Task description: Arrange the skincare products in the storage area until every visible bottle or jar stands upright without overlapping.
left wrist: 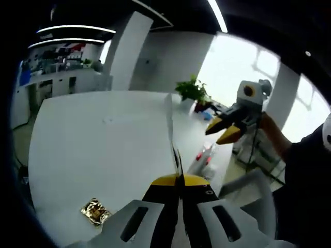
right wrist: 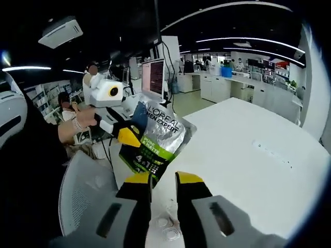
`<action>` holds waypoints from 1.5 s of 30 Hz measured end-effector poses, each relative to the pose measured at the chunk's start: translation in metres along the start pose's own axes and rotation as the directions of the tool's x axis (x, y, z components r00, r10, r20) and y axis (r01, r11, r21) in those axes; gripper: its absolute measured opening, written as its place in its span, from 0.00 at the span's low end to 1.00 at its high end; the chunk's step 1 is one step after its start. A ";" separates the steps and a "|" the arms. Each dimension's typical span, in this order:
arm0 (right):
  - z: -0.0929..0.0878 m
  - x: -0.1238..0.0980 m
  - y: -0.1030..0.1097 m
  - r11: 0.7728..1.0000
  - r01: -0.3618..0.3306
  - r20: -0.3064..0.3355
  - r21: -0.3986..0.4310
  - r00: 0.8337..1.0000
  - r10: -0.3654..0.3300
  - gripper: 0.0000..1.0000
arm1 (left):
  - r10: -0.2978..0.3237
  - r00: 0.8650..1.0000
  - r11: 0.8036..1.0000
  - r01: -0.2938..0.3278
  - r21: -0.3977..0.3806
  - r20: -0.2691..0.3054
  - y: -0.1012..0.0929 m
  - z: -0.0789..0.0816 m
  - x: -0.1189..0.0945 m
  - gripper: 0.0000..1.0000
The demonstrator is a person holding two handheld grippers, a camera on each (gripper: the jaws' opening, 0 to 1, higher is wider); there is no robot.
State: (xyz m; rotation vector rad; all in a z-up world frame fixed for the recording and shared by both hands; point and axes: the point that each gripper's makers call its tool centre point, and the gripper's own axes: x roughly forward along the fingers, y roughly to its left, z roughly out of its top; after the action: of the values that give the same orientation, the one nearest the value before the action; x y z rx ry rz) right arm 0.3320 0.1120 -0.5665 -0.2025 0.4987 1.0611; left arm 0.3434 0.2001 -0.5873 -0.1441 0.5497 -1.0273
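A silver pouch (right wrist: 158, 135) is pinched above the white table's (left wrist: 98, 139) edge by the left gripper (right wrist: 129, 135). The right gripper (right wrist: 163, 182) is held narrowly apart, unloaded. A gold packet (left wrist: 95, 211), a plant (left wrist: 192, 90) and a chair (right wrist: 83, 196) are seen nearby.

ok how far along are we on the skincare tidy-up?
Early. Done: nothing visibly stands upright in any storage area yet. In hand: the left claw is shut on a silver-green L'Oreal pouch, held above the white table; the right claw is open and empty. Left: a gold packet lies flat, and small red-and-white items lie near the table edge.
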 end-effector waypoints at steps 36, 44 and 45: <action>-0.084 0.026 0.072 0.922 -0.252 0.130 0.293 0.966 0.223 0.19 | -0.277 0.961 0.961 0.277 0.017 0.021 -0.072 -0.034 -0.003 0.00; -0.068 0.023 0.085 0.861 -0.379 0.280 0.340 0.915 0.292 0.18 | -0.337 0.941 0.942 0.336 0.015 0.023 -0.085 -0.038 0.000 0.00; -0.066 0.021 0.084 0.853 -0.388 0.297 0.349 0.909 0.292 0.16 | -0.340 0.940 0.940 0.340 0.019 0.018 -0.086 -0.040 0.001 0.00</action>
State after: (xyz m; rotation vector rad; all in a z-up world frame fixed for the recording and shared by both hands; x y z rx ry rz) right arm 0.2473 0.1435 -0.6278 0.3907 0.5384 1.2852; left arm 0.2574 0.1599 -0.5900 -0.2423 0.5075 -1.3656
